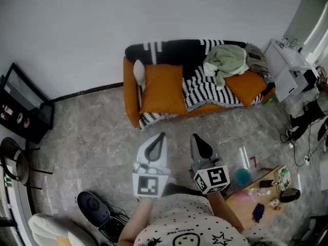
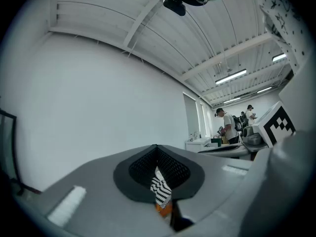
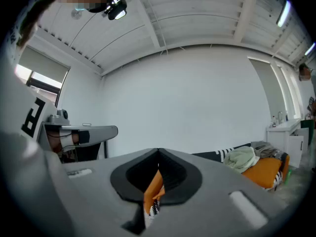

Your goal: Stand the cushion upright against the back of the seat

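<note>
Head view: the cushion (image 1: 163,88) lies flat on the sofa (image 1: 130,96) seat. It is probably soft, light and floppy; take it by an edge.

Left gripper view: the left hand-held gripper (image 2: 157,149) is closed and empty. The sofa shows only as a sliver.

Right gripper view: the right hand-held gripper (image 3: 158,154) is closed and empty.

A black-and-white striped knitted throw (image 1: 202,86) hides much of the orange fabric sofa (image 1: 130,99); a crumpled pale green cloth (image 1: 225,60) covers its back at 1 o'clock. Items on the low wooden table (image 1: 240,200), at 4 o'clock, are too small to tell. The left edge cuts the black rectangular frame (image 1: 23,106) at 9 o'clock.
</note>
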